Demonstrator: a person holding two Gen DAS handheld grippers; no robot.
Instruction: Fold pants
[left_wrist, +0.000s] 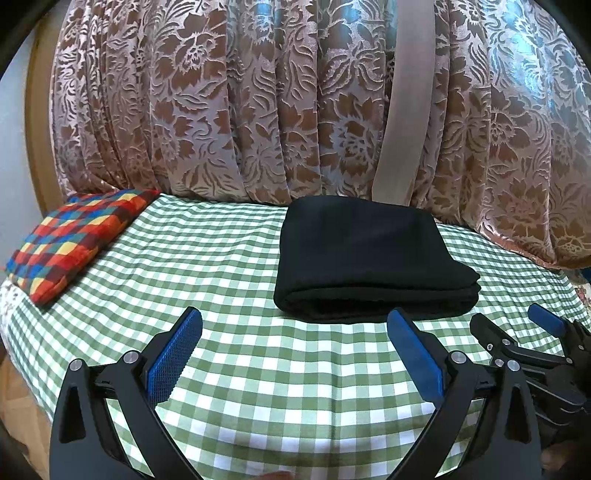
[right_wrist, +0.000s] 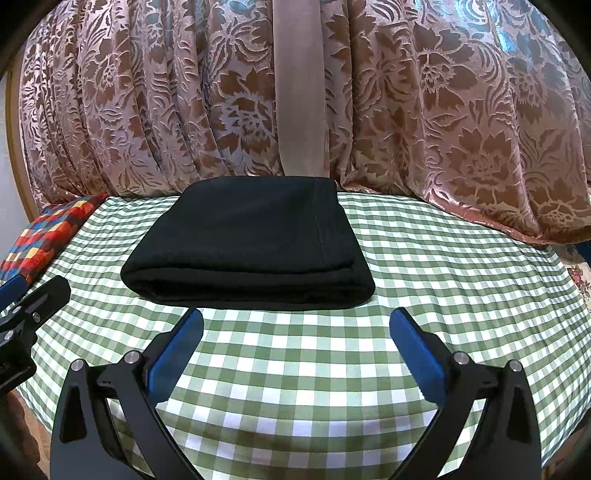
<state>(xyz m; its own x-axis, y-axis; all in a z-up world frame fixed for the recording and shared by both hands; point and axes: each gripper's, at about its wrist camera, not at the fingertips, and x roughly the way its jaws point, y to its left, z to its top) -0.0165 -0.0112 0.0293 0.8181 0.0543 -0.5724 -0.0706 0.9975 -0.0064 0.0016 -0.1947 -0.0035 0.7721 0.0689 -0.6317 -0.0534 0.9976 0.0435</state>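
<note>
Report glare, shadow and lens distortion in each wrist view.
Left wrist view: bluish glare on the floral curtain at upper right; fisheye bows the checked tablecloth; dark vignette in the corners. Right wrist view: the folded black pants are nearly detail-less and cast a soft shadow at their near edge; same bowing.

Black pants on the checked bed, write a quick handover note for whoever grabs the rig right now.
Left tool: open, empty, just short of the pants' near edge.
Right tool: open, empty, same stand-off.
Black pants: folded into a compact stack on the green checked sheet, near the floral curtain; colourful checked pillow to the left.
Done: folding looks finished.
Left: probably nothing; tidy the edges if wanted.
</note>
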